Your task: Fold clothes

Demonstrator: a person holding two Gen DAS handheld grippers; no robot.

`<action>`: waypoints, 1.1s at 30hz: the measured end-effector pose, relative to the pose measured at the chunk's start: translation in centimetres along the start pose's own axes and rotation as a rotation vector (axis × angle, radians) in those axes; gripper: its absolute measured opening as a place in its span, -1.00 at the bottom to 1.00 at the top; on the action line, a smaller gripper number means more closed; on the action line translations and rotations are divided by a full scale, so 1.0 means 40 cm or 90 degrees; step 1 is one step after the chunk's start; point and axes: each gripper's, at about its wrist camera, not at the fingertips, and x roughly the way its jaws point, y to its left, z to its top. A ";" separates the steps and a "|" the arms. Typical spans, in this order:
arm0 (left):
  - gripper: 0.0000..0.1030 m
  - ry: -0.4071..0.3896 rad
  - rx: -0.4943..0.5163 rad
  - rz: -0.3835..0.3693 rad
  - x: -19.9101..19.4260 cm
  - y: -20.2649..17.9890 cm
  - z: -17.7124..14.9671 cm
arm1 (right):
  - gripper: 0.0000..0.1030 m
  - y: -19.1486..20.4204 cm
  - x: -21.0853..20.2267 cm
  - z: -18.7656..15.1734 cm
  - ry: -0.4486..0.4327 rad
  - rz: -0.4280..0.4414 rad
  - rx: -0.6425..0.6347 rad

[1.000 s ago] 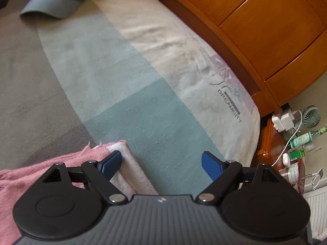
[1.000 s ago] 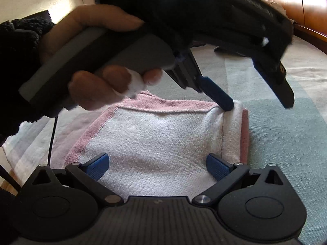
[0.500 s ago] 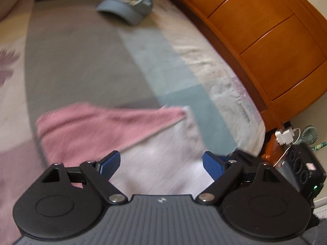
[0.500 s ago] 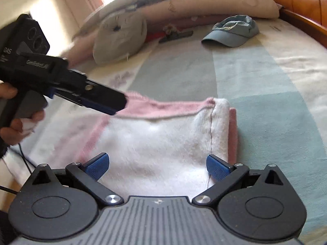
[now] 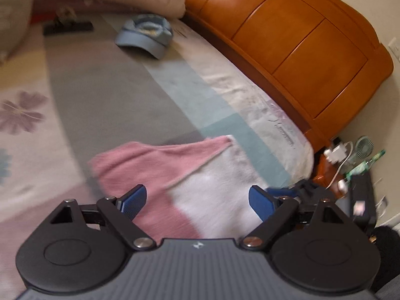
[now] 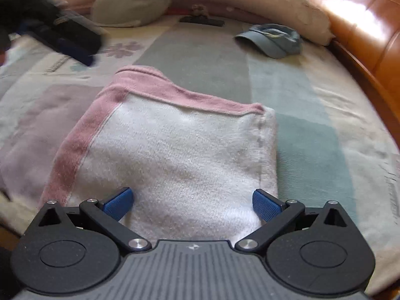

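A folded pink-and-white towel (image 6: 180, 155) lies flat on the bed; it also shows in the left wrist view (image 5: 200, 180). My right gripper (image 6: 192, 203) is open and empty, hovering just above the towel's near edge. My left gripper (image 5: 197, 201) is open and empty, raised above the towel's near side. The left gripper also shows blurred at the far left of the right wrist view (image 6: 67, 40), clear of the towel. The right gripper's blue fingers (image 5: 280, 191) peek in beside my left one.
A blue cap (image 6: 272, 40) lies on the bedspread (image 6: 300, 135) beyond the towel, also seen from the left wrist (image 5: 147, 37). Pillows (image 6: 135, 2) line the far end. A wooden headboard (image 5: 300, 45) runs along the right. A cluttered nightstand (image 5: 350, 165) stands off the bed's corner.
My left gripper has let go of the towel's corner and pulled back up and to the left. The towel now lies folded flat. The right gripper has stayed over the near edge.
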 end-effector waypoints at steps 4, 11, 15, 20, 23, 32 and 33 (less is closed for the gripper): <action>0.73 -0.012 -0.032 -0.013 -0.058 0.062 -0.022 | 1.00 0.031 -0.012 0.023 -0.011 -0.014 0.034; 0.73 0.001 -0.036 -0.074 -0.052 0.100 -0.041 | 1.00 0.028 -0.010 0.011 0.035 -0.032 0.125; 0.73 -0.003 -0.028 -0.113 -0.015 0.092 -0.019 | 1.00 0.005 -0.057 0.010 0.038 -0.100 0.142; 0.73 0.025 -0.018 -0.186 0.061 0.055 -0.005 | 1.00 0.009 -0.082 -0.001 0.002 -0.088 0.203; 0.73 0.058 -0.001 -0.181 0.109 0.037 -0.009 | 1.00 0.034 -0.062 -0.015 0.012 -0.058 0.212; 0.76 0.084 0.021 -0.150 0.169 0.021 0.005 | 1.00 0.016 -0.096 -0.085 0.016 0.000 0.263; 0.76 0.086 0.027 -0.141 0.172 0.012 0.006 | 1.00 0.020 -0.104 -0.082 0.010 0.018 0.258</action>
